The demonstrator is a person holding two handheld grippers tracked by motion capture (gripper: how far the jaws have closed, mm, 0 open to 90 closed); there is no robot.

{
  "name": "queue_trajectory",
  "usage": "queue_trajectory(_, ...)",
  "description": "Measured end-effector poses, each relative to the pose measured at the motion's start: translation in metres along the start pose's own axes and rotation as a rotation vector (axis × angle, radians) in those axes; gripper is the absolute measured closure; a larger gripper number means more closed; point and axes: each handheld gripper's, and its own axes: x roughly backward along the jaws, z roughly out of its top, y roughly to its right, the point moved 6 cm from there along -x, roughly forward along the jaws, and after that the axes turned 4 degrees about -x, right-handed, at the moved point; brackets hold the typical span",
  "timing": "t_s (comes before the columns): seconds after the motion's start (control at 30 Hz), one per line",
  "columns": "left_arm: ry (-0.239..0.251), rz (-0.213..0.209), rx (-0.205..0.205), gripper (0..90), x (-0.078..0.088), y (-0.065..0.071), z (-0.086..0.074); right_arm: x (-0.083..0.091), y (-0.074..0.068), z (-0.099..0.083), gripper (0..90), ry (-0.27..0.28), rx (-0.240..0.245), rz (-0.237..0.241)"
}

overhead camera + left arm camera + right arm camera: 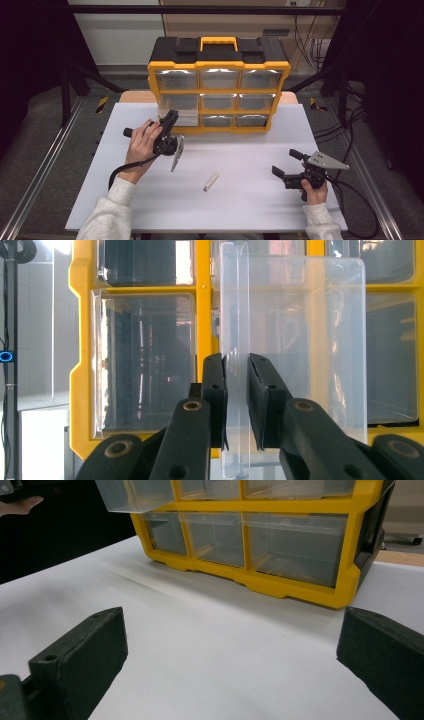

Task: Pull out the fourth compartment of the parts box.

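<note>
- White table (250, 200) on a dark metal frame; grey floor around.
- Left gripper (236, 405) pinches a clear drawer (300, 340) of the yellow cabinet (218, 85).
- Right gripper (286, 165) gapes wide, holding nothing.

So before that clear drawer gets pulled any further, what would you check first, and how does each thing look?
1. Left tool closed on the drawer's front lip: ok.
2. Drawer partly out of the yellow organizer: ok.
3. Drawer contents: cannot tell.
4. Right tool open, holding nothing, resting apart on the white table: ok.
5. Small pale piece lies on the table away from the drawer: ok.
</note>
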Motion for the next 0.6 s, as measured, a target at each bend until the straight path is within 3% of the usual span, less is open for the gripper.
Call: queue_trajectory(0.6,-0.002,0.003,0.003,78.2,0.0076,0.0015,0.0021,-0.0002,0.0,-0.0001,0.3,-0.001,0.0,0.001)
